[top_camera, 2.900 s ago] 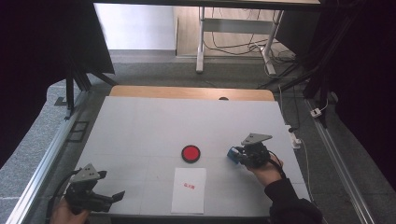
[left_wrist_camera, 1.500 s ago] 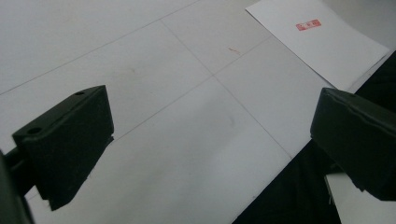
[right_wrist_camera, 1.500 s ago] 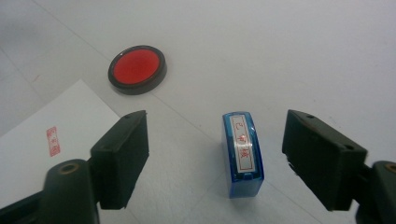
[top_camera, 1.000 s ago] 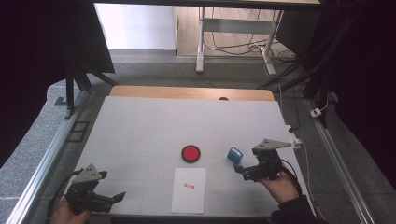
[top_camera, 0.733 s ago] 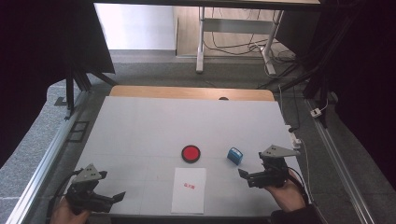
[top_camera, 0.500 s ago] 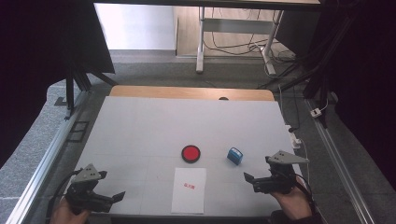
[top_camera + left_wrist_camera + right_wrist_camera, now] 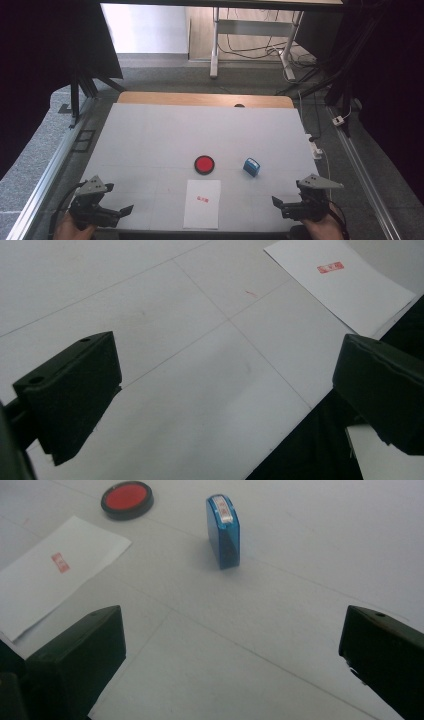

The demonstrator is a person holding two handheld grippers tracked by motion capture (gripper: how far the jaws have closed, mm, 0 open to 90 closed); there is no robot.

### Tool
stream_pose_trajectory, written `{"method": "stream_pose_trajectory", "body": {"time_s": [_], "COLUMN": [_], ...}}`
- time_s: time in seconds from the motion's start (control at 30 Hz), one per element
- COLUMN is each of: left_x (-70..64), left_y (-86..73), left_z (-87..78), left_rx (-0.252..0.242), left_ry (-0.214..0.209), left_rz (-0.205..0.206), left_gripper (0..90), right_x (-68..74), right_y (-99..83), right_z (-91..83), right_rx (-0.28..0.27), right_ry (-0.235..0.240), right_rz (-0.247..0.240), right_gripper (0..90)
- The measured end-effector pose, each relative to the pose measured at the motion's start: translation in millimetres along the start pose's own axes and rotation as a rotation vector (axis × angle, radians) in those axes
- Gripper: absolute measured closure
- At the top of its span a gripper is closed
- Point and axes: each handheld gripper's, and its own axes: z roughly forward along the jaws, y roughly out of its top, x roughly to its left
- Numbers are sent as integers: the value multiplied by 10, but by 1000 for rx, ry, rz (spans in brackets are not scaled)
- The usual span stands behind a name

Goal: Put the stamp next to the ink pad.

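High view: the stamp (image 7: 252, 166) stands on the tabletop (image 7: 150, 140), at 3 o'clock from the pad (image 7: 204, 164). Both the right gripper (image 7: 285, 204) and left gripper (image 7: 120, 212) have wide, empty fingers. Stamping looks finished; rest both hands low, away from the paper (image 7: 202, 203).

The stamp (image 7: 223, 530) looks like glossy blue plastic. The sheet (image 7: 202, 202) is thin matt paper. The surface (image 7: 165, 135) is smooth and matt white, and the jaws are matt black.

Ink pad (image 7: 204, 164) mid-table, stamp (image 7: 251, 166) just right of it, paper sheet (image 7: 202, 203) in front.
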Motion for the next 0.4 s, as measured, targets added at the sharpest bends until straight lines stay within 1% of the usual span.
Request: {"method": "stream_pose_trajectory", "body": {"time_s": [0.13,0.2,0.3,0.4], "left_x": [2,5,7,10], "left_y": [-9,-10,-9,3], "left_z": [-5,-6,-4,-3], "left_rx": [1,5,8,3], "left_ry": [-2,-1,-2,-7], "left_rz": [-7,-7,-7,-11], "left_gripper": [0,0,0,0], "right_x": [2,4,-3,-5], "right_y": [-56,-61,-68,-69], "right_z": [-7,-21,-5,3], "right_rx": [34,32,60,66], "right_ry": [-17,-24,-24,-25], "right_rz": [0,3,9,8], "right_gripper": [0,0,0,0]}}
